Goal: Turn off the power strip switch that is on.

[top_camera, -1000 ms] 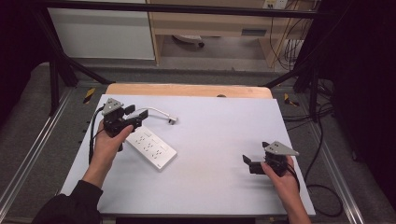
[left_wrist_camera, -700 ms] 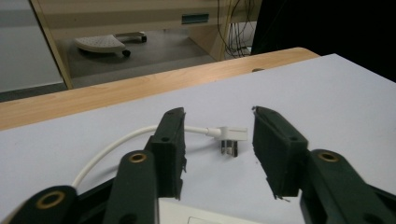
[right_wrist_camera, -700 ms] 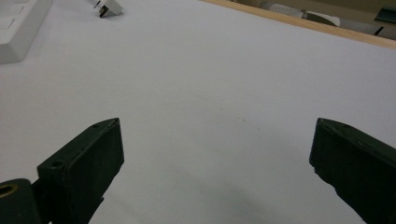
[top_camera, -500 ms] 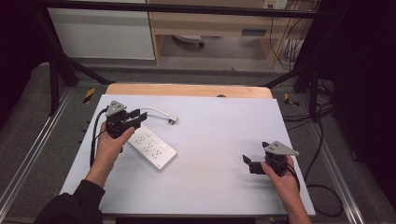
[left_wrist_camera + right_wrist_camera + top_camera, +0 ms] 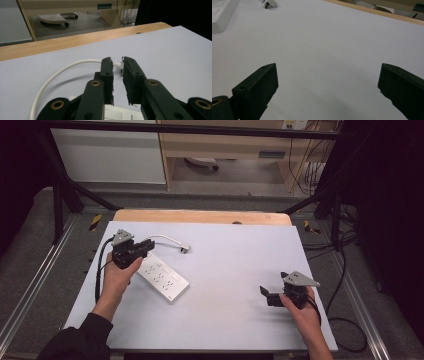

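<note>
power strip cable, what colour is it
White. The cable curves across the table to its plug, clearest in the left gripper view.

One camera looks down from high up on the whole table [image 5: 225,320]. Two ride low on the grippers – close to the tabletop (both see the white plug [image 5: 117,65]).

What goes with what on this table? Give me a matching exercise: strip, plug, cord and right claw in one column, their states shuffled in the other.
Things:
1. strip
2. plug
3. cord
4. right claw

States:
A. wide open, nothing between
B. white, curved
C. lying flat, sockets up
D. at the cord's end

Pairs: 1-C, 2-D, 3-B, 4-A
</note>
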